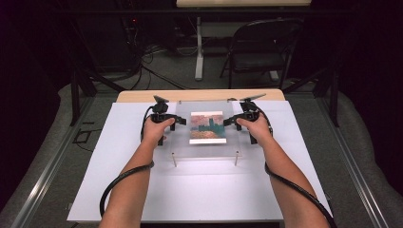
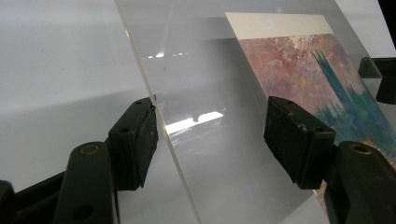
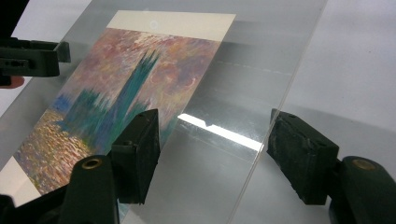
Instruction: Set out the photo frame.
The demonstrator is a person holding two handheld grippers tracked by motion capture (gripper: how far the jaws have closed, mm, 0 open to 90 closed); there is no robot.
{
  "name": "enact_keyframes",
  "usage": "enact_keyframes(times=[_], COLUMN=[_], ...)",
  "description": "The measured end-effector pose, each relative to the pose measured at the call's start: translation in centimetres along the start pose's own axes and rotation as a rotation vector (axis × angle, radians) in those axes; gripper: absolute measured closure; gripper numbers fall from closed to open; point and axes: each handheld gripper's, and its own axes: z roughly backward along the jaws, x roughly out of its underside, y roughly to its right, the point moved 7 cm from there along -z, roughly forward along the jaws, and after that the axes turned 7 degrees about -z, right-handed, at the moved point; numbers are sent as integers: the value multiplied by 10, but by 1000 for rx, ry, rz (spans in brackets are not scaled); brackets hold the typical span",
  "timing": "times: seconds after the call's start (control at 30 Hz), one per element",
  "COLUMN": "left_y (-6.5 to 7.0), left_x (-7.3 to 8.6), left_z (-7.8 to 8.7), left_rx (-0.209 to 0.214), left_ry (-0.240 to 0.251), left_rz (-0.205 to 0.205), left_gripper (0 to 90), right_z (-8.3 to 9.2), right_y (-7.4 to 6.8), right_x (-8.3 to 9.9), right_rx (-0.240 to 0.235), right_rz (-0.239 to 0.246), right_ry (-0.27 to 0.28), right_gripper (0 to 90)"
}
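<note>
Clear acrylic sheet (image 1: 205,130) raised flat above the white board (image 1: 119,180) near the table's middle, a painted print (image 1: 207,127) lying under or against it, purple sky and teal tower showing through. Left gripper (image 1: 174,121) at the sheet's left edge, right gripper (image 1: 230,120) at its right edge, facing each other across the print. In the left gripper view, jaws spread wide to either side of the sheet's edge (image 2: 161,135), one pad touching or nearly touching it, the other well apart from the surface; no clamping seen. In the right gripper view, likewise parted wide, the sheet's edge (image 3: 266,121) running between the pads, one pad over the print's margin, the other off the sheet over the board; nothing pinched. Two thin metal posts (image 1: 174,159) standing just under the sheet's near edge, at left and right corners, close beneath the forearms. Black cables (image 1: 116,183) looping from each gripper down along the arms, resting on the board. Bare white board on both outer sides and across the whole near half. Wooden table edge (image 1: 142,96) just beyond the sheet's far edge. Farther back, a folding chair (image 1: 259,47), a white table leg (image 1: 199,47) and floor cables, all well apart from the work. Metal rails (image 1: 47,171) flanking the board left and right.
</note>
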Motion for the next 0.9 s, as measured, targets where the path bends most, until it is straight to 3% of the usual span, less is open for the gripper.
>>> enact_keyframes(times=[0.3,0.57,0.9], left_y=[0,1,6], left_x=[0,0,-1], left_z=[2,4,17], left_rx=[-3,-7,2], left_ry=[15,22,67], left_rz=[19,8,-8], left_gripper=[387,392,437], right_z=[1,3,12], right_y=[0,-1,-8], right_x=[-1,0,-2], right_rx=[8,7,18], right_rz=[-7,-22,32], right_ry=[-1,6,39], right_gripper=[360,374,379])
